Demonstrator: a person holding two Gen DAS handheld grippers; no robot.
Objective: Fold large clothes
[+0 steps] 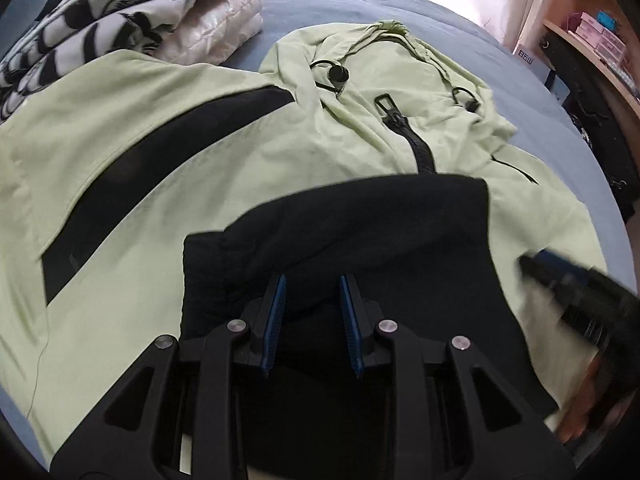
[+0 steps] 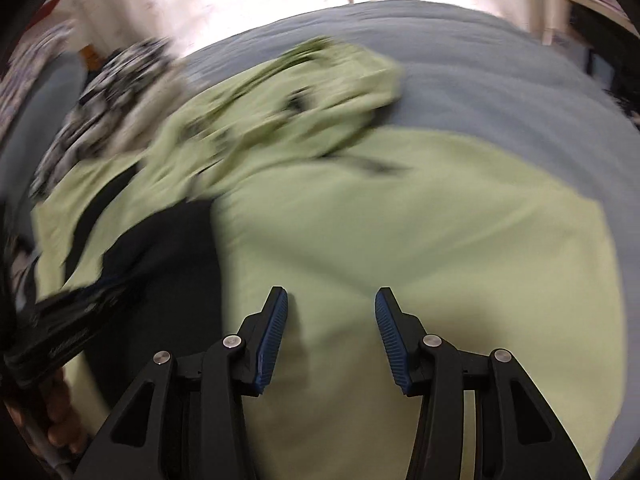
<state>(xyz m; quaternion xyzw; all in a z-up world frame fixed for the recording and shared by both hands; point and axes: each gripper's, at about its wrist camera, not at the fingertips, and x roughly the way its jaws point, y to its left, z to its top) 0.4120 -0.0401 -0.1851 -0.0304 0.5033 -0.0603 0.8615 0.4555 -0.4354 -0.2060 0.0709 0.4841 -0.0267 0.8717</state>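
A pale green hooded jacket (image 1: 168, 148) with black panels and a black zip lies spread on the bed, hood at the far end. A black part of it (image 1: 360, 232) is folded over its middle. My left gripper (image 1: 313, 286) hovers over that black fabric, jaws apart with nothing between them. My right gripper (image 2: 331, 300) is open and empty above the green body of the jacket (image 2: 440, 240). The right wrist view is blurred. The right gripper shows blurred at the right of the left wrist view (image 1: 580, 292); the left gripper shows at the left of the right wrist view (image 2: 68, 320).
The bed has a blue-grey sheet (image 1: 400, 8). A pile of folded clothes, black-and-white patterned on top of a pale quilted one (image 1: 132, 12), lies at the far left. Shelves with boxes (image 1: 600, 36) stand at the right, beyond the bed. A bright window is behind.
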